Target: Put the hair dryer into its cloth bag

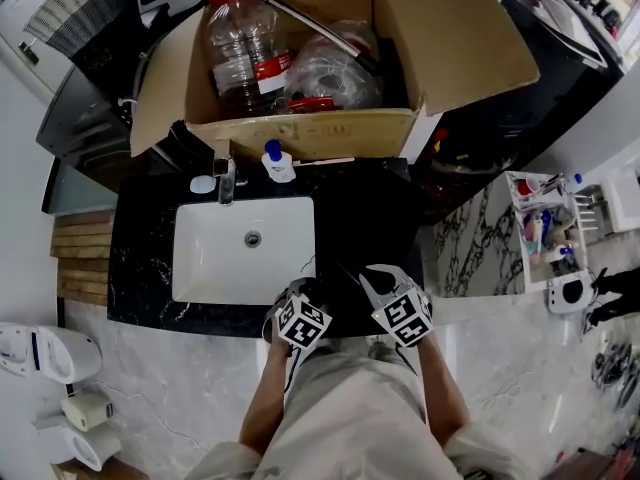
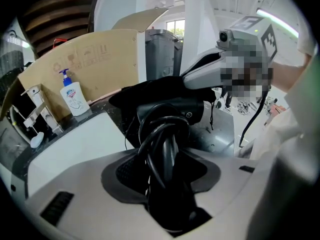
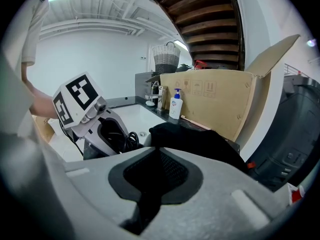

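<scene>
Hair dryer (image 2: 175,111) is sitting right in the left gripper (image 2: 167,159). Its fingers are clamped on the handle, cord looped around it, and the barrel lies crosswise in front of them, nose toward the right hand's side. Just past it, basically touching, is the black cloth bag (image 2: 145,91), bunched up over the dark worktop (image 1: 360,208). The right gripper (image 3: 152,184) has its fingers pinched on a fold of that cloth. I can't make out the bag's mouth, so no idea if the nose is in yet. My guess is the left hand does the feeding while the right holds the bag. Further back are the white sink (image 1: 200,258), a soap bottle (image 1: 277,161) and a big cardboard box (image 1: 300,133).
</scene>
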Motion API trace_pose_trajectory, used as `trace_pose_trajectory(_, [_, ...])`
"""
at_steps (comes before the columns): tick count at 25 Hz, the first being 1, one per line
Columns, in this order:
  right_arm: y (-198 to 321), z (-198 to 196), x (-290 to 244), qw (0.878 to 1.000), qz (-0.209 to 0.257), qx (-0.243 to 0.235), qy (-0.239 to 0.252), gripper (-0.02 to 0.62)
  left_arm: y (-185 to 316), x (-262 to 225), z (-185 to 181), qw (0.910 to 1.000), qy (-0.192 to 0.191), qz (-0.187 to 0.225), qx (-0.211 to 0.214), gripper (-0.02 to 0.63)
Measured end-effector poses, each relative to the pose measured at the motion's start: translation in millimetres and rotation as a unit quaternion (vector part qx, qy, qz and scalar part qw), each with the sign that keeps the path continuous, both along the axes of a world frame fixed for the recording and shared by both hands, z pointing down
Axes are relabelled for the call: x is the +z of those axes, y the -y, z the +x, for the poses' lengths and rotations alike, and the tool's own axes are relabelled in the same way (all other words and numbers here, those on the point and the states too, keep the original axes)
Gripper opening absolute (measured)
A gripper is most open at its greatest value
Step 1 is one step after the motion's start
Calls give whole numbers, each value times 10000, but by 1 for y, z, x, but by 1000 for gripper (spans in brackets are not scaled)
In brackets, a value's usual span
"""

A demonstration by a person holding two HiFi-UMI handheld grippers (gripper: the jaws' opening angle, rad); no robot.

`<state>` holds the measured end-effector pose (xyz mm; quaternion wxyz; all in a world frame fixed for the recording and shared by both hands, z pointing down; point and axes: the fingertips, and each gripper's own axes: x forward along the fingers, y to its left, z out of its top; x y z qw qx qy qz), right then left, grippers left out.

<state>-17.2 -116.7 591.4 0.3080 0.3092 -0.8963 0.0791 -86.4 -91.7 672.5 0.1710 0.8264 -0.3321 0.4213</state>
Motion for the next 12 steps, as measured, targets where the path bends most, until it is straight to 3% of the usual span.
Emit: trace_pose_trajectory(12, [0, -5, -5, 9999, 83, -69, 62, 26, 17, 1, 15, 9998, 73, -21, -199, 198])
